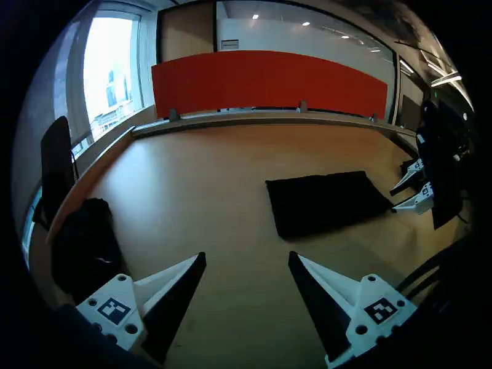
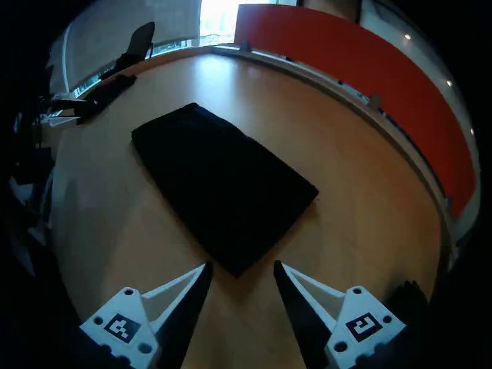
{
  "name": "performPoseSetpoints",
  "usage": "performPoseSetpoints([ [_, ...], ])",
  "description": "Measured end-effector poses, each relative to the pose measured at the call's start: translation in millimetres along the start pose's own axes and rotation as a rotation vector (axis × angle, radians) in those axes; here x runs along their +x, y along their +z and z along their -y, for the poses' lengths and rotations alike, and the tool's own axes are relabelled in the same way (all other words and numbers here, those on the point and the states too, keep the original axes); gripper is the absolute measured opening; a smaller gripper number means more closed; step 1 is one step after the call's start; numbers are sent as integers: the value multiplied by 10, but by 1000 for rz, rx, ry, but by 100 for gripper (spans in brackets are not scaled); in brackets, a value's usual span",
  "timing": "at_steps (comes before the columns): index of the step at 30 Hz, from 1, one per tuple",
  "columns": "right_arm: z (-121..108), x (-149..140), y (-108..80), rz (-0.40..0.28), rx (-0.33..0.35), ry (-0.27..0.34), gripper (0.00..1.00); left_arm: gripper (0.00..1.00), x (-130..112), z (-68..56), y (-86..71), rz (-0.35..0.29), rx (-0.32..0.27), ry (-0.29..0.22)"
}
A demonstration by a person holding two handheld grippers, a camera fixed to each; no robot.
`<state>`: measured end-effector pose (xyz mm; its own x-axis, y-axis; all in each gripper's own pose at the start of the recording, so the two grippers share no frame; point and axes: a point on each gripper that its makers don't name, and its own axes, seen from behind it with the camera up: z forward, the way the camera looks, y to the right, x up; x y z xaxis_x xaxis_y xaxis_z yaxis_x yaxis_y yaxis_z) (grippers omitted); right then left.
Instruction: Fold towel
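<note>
A black towel (image 1: pixel 325 202) lies flat as a folded rectangle on the wooden table (image 1: pixel 203 184). In the left gripper view my left gripper (image 1: pixel 247 261) is open, hanging over bare wood well short of the towel, which sits ahead and to the right. The right gripper (image 1: pixel 411 189) is seen at the towel's far right end. In the right gripper view the towel (image 2: pixel 221 181) stretches away from my open right gripper (image 2: pixel 243 270), whose fingertips sit just at its near corner, with nothing between them. The left gripper (image 2: pixel 64 109) appears far off at the upper left.
A red partition (image 1: pixel 270 81) runs along the table's far edge. A dark bag (image 1: pixel 86 246) lies at the table's left edge, beside a black chair (image 1: pixel 56 161). Windows stand behind the left side. A dark-clothed person (image 1: pixel 444 166) stands at the right.
</note>
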<state>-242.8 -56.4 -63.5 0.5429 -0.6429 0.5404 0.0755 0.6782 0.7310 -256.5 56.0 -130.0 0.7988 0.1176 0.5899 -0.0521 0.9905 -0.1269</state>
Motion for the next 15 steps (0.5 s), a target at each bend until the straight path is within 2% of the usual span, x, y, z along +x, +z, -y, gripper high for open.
performPoseSetpoints([
  [6,29,-17,42,16,23,-9,60,100,-95,15,-90,9,8,-11],
  [11,33,-44,51,31,36,-9,42,100,-146,41,-159,12,14,-14],
  [15,31,-55,55,35,42,-7,32,100,-180,50,-203,16,17,-14],
])
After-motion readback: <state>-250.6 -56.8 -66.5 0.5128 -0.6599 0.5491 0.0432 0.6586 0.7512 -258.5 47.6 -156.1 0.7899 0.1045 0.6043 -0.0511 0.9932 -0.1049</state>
